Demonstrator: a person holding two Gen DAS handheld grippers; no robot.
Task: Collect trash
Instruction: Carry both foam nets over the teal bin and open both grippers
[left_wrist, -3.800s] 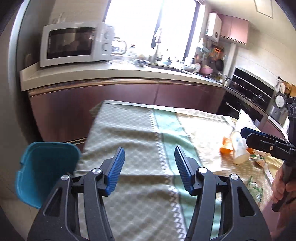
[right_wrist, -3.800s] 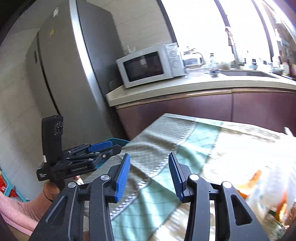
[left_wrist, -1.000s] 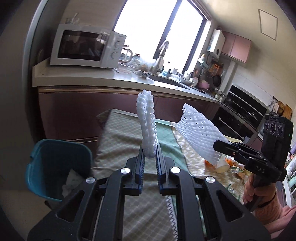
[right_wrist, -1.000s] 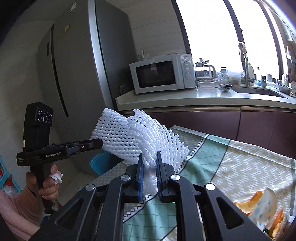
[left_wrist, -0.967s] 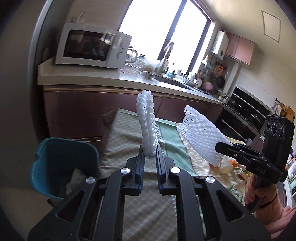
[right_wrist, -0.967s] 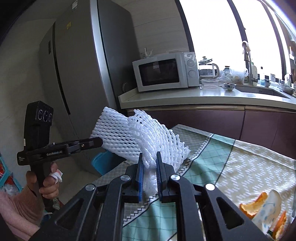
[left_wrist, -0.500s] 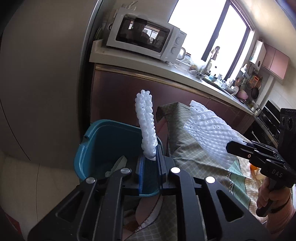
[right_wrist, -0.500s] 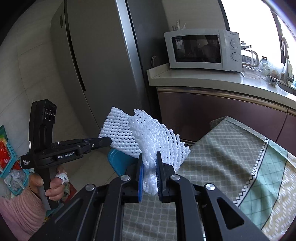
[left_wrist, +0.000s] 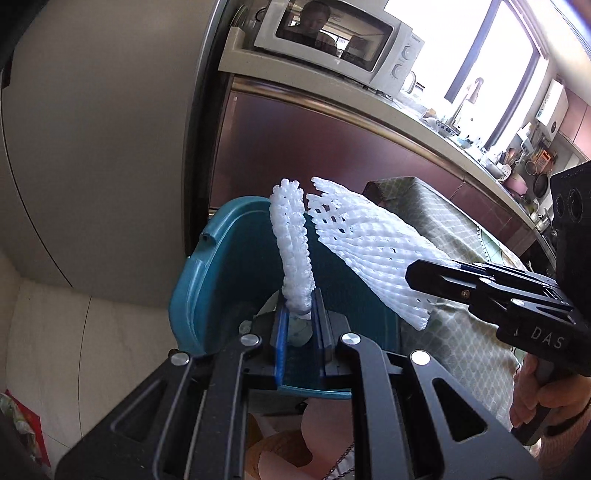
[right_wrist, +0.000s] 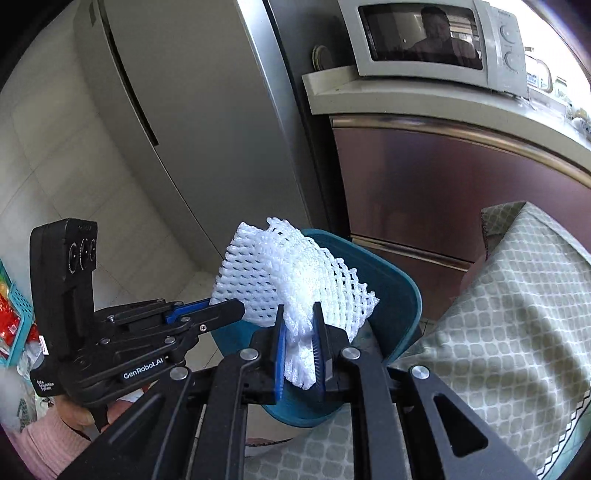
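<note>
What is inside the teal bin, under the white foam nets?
Inside the teal bin, a pale scrap shows near the bottom. The foam nets and the tongs cover the rest.

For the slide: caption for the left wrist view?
Both grippers carry white foam fruit nets over the teal bin.

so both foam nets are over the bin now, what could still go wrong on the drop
The left gripper pinches its foam net by one end, so the tall free part may tip past the teal bin rim.

The right gripper's net leans toward the left one; released together, the meshes might snag.

Light foam may cling to the fingers instead of falling.
</note>
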